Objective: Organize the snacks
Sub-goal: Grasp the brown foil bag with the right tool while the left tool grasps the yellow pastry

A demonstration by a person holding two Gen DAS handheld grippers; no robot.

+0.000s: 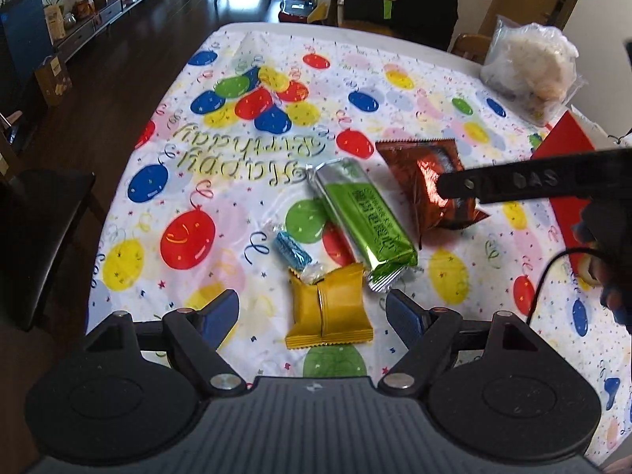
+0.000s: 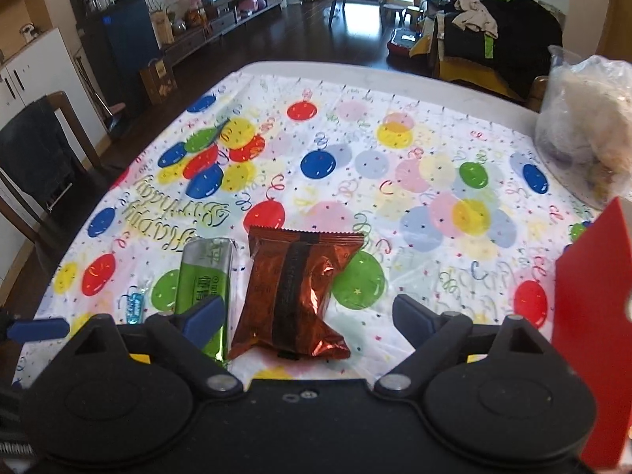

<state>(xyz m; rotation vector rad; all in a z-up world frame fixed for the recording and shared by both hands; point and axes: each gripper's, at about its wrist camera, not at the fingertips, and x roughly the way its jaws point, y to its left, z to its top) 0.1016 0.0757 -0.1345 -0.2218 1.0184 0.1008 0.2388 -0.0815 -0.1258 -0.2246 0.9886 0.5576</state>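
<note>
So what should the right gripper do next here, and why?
Probably lower a little and close on the brown packet. The right gripper is open with that packet lying flat between its fingers, not yet pinched; the red box stands just to its right.

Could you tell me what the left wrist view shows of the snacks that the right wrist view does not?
Only the left wrist view shows the yellow packet whole, lying between the open left gripper, and the green bar at full length. Only the right wrist view shows the red-brown foil packet unobstructed, between the open right gripper; the left view has a gripper finger across it. Both share the green bar, the blue candy, the foil packet, the red box and the balloon tablecloth.
</note>
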